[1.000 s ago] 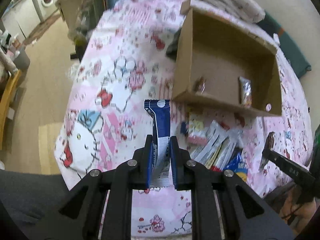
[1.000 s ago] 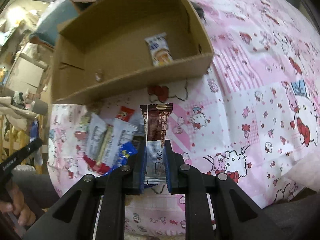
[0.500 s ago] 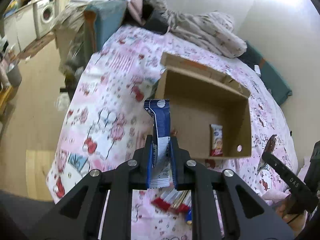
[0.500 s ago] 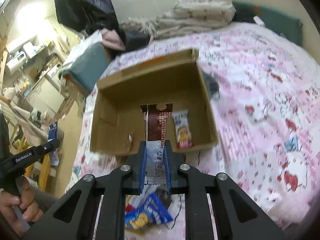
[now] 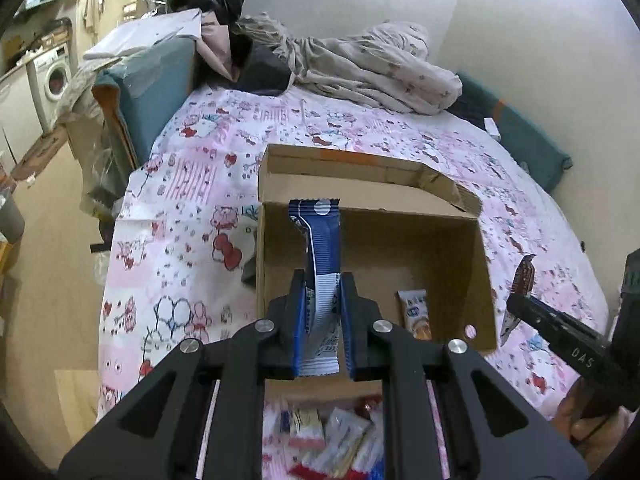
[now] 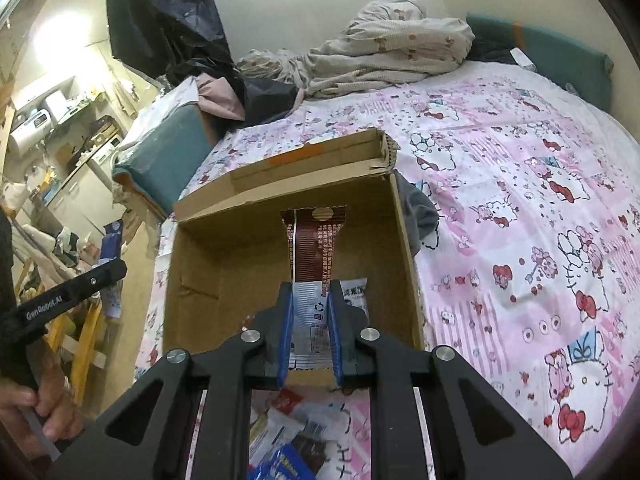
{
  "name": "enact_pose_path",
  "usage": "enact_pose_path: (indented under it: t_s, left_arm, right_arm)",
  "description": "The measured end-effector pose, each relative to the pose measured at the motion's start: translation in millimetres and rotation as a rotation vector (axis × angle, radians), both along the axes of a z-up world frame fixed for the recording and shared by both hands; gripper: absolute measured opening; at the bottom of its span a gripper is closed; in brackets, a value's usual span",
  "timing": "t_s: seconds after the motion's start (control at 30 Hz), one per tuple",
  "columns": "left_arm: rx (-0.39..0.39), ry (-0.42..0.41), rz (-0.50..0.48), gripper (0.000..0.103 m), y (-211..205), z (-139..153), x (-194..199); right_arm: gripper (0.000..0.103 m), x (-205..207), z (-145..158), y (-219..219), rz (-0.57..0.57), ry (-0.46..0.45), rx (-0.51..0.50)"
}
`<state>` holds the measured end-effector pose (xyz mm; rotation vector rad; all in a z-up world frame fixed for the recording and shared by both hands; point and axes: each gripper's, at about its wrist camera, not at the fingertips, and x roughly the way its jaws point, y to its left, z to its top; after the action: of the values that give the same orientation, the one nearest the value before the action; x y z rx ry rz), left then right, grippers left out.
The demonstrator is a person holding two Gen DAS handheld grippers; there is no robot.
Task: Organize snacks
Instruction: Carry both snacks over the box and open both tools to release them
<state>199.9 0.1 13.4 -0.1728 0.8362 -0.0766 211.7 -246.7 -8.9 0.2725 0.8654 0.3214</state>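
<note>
My left gripper [image 5: 322, 280] is shut on a blue and white snack packet [image 5: 320, 248], held upright over the near left part of an open cardboard box [image 5: 372, 172]. My right gripper [image 6: 311, 288] is shut on a brown and white snack packet [image 6: 314, 248], held over the same box [image 6: 224, 200]. An orange and white packet [image 5: 416, 312] lies inside the box, also in the right wrist view [image 6: 356, 294]. A pile of loose snack packets [image 5: 332, 440] lies on the bed before the box, also in the right wrist view [image 6: 296, 432].
The box stands on a bed with a pink cartoon sheet [image 5: 180, 220]. A heap of bedding [image 5: 360, 68] lies at the far end. The other gripper [image 5: 568, 344] shows at the right edge. The floor and a washing machine [image 5: 56, 76] are to the left.
Both grippers have risen and moved forward from above the snack pile to over the box, each keeping its packet. The view now tilts up toward the far wall.
</note>
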Motion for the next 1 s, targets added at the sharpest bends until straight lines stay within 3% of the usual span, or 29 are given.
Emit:
enact_pose_path:
  t_s: [0.37,0.73,1.0]
  left_arm:
    - [0.028,0.064,-0.026,0.013,-11.9,-56.9,21.8]
    - [0.079,0.057,-0.043,0.013,-26.8,-63.3,23.1]
    - [0.063,0.066,-0.031,0.013,-23.1,-64.7,23.9]
  right_arm:
    - [0.017,20.3,-32.0,11.7,0.025,0.082,-0.03]
    - [0.017,25.9,-49.3,22.0,0.05,0.166,-0.031]
    - [0.017,27.0,-53.6,23.0,0.052,0.186,-0.016]
